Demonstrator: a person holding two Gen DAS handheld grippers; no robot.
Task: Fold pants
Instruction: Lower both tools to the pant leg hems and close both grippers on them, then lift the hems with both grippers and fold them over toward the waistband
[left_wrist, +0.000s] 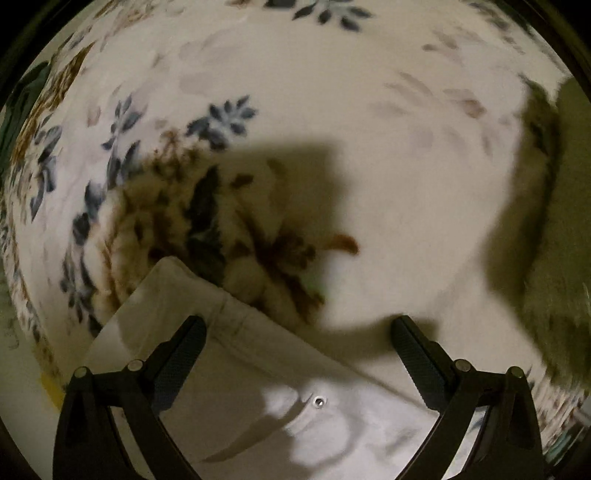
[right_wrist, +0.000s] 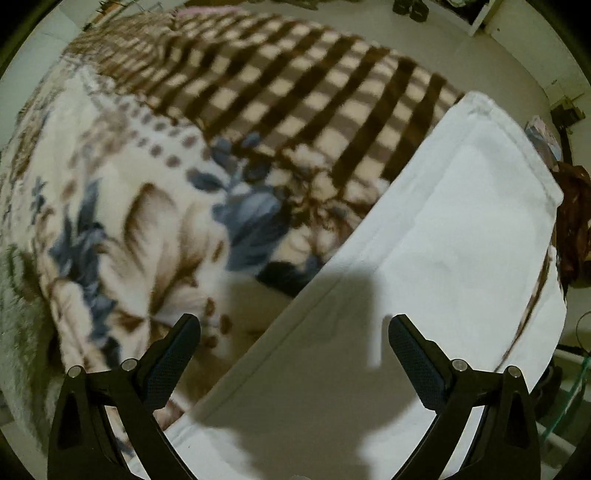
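White pants (right_wrist: 436, 236) lie flat on a flowered fleece blanket (right_wrist: 122, 206). In the right wrist view one leg runs from the bottom up to its hem at the upper right. My right gripper (right_wrist: 293, 328) is open above the leg's left edge, holding nothing. In the left wrist view the waistband end of the pants (left_wrist: 280, 398) with a small metal button (left_wrist: 318, 401) lies under my left gripper (left_wrist: 297, 328), which is open and empty just above the cloth.
A brown and cream checked blanket (right_wrist: 295, 81) covers the far part of the bed. A dark brown cloth (right_wrist: 576, 221) lies at the bed's right edge. Pale floor and clutter show beyond. An olive-green shape (left_wrist: 561, 236) is at the right of the left wrist view.
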